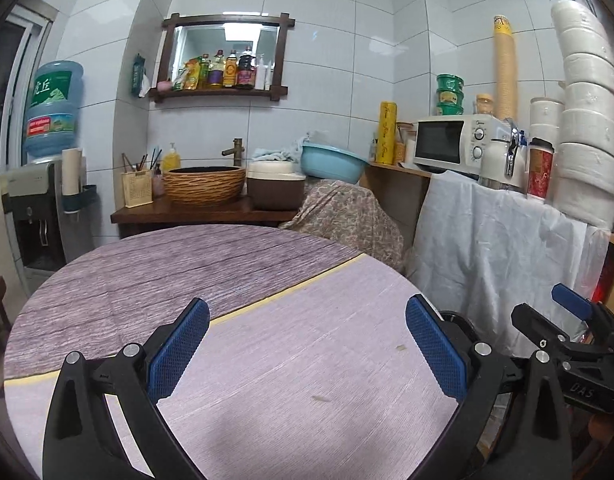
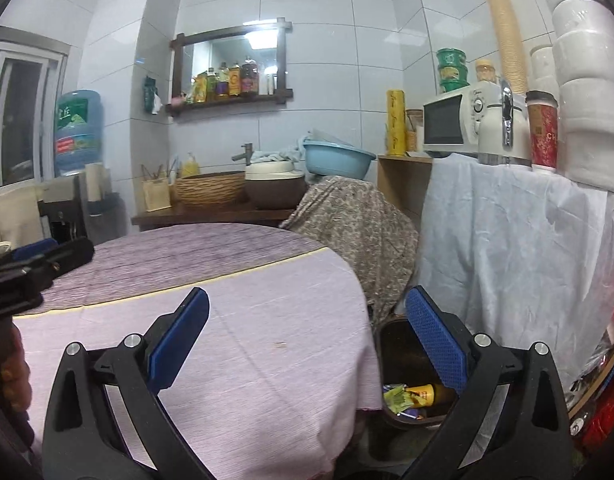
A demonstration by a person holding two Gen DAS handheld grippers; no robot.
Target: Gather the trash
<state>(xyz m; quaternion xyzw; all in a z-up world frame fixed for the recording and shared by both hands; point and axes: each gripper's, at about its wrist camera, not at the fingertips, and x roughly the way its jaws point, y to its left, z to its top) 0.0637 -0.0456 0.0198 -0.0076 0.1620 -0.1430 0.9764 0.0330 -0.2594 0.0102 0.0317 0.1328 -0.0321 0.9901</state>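
My left gripper (image 1: 307, 312) is open and empty above the round table (image 1: 187, 264), which has a purple cloth. My right gripper (image 2: 307, 300) is open and empty, over the table's right edge. Below it, on the floor beside the table, stands a dark bin (image 2: 403, 344) that holds trash (image 2: 411, 396): a yellow bottle and green and yellow wrappers. The right gripper also shows at the right edge of the left wrist view (image 1: 575, 320). The left gripper shows at the left edge of the right wrist view (image 2: 39, 258).
A white cloth (image 2: 519, 232) drapes a counter with a microwave (image 1: 447, 142) and a red cup (image 1: 541, 170). A patterned cloth (image 1: 347, 216) covers something behind the table. A sink counter (image 1: 195, 210) and a water dispenser (image 1: 53, 112) stand at the back left.
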